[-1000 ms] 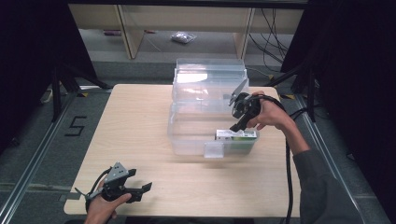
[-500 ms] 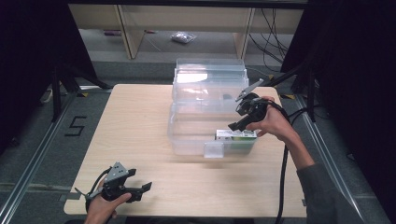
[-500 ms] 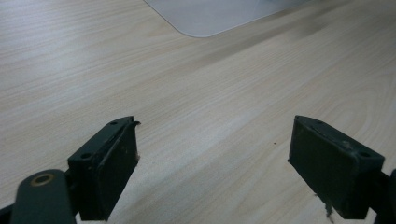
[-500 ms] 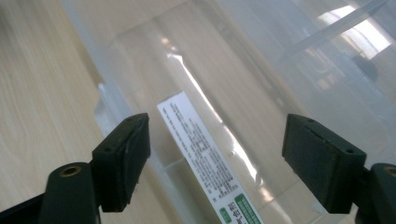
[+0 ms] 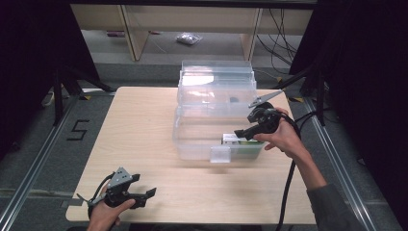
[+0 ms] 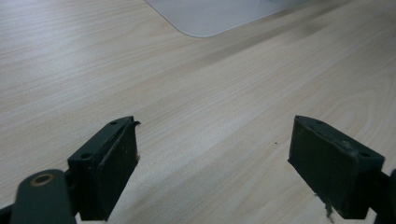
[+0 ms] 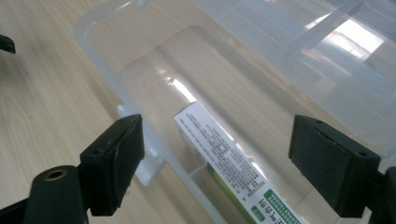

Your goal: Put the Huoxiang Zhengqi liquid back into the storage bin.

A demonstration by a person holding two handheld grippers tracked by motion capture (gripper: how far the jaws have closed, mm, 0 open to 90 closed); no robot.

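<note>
Clear plastic bin (image 5: 211, 137) on desk (image 5: 144, 125), green-and-white box (image 5: 240, 140) lying inside at near right corner. Right tool (image 5: 244, 133) just opening wide above box, nothing gripped; best lifted straight out, clear of bin wall. Left tool (image 5: 144, 195) wide, idle. Box print too small to read

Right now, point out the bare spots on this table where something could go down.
Free: the table's broad left half, between its left edge and the clear bin, and the front strip between the left gripper and the person's right forearm. Crowded: right side, with bin, green-and-white box and right gripper.
</note>
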